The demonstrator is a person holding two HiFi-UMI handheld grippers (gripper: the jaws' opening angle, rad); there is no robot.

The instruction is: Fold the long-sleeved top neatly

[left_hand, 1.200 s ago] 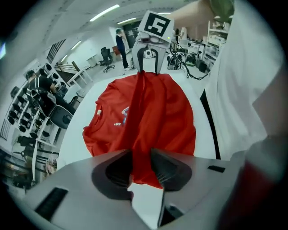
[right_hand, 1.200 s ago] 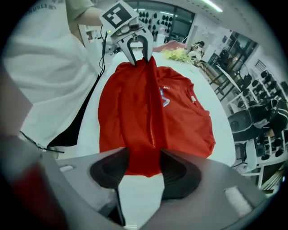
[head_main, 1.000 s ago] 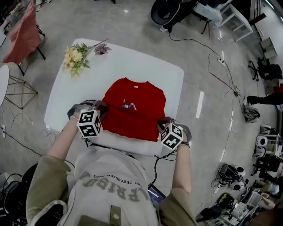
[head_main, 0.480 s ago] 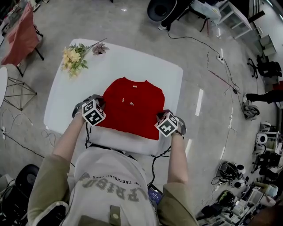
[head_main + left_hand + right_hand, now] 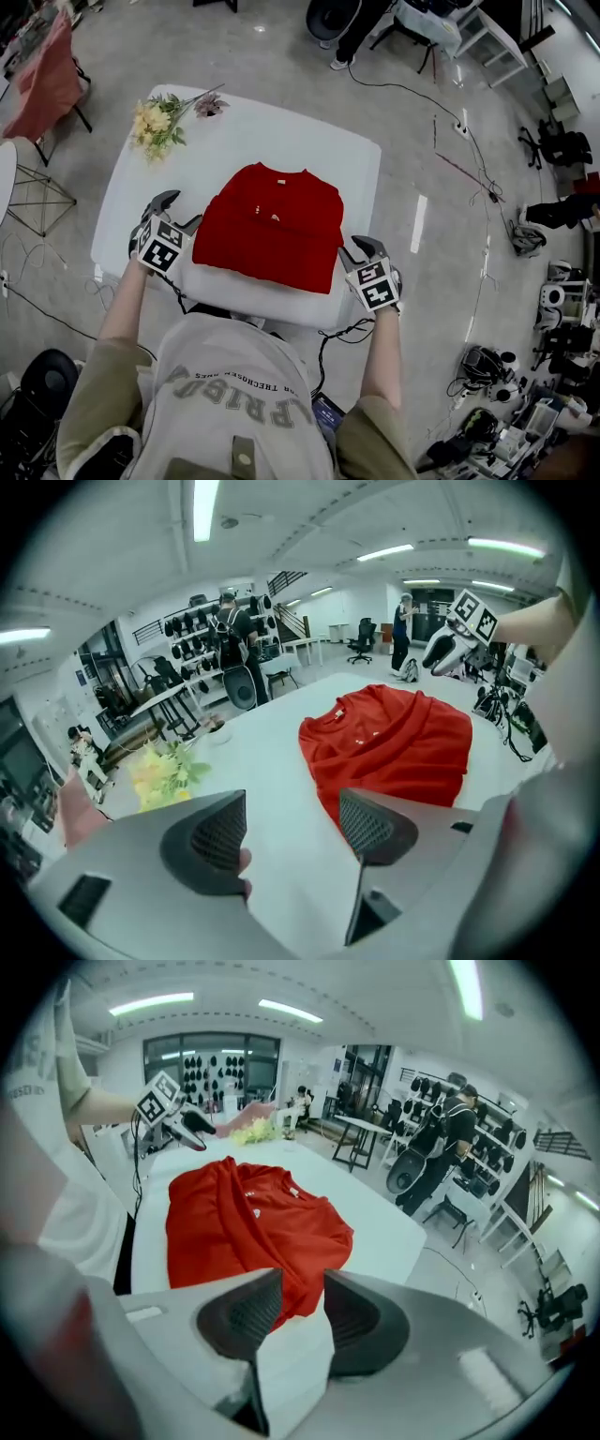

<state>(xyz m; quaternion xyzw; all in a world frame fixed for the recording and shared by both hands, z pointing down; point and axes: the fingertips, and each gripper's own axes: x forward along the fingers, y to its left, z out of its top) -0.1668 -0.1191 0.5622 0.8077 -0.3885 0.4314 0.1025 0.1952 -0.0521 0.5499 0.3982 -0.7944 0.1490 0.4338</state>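
Observation:
The red long-sleeved top lies folded in a rough rectangle on the white table, collar at the far side. My left gripper hovers just off the top's left edge; its jaws have just been opening and stand wide with nothing between them. My right gripper is by the top's near right corner. Its jaws have just been opening too and stand a little apart, with only the table and the top's edge beyond the gap. From the left gripper view the top lies ahead to the right.
A bunch of yellow flowers lies at the table's far left corner. A red draped chair and a wire-frame stand are on the floor to the left. Cables run across the floor at right. A person stands by racks.
Both grippers have left the top's near edge and drawn outward, left to the left, right to the right. Their jaws have opened. The top now lies flat and folded.

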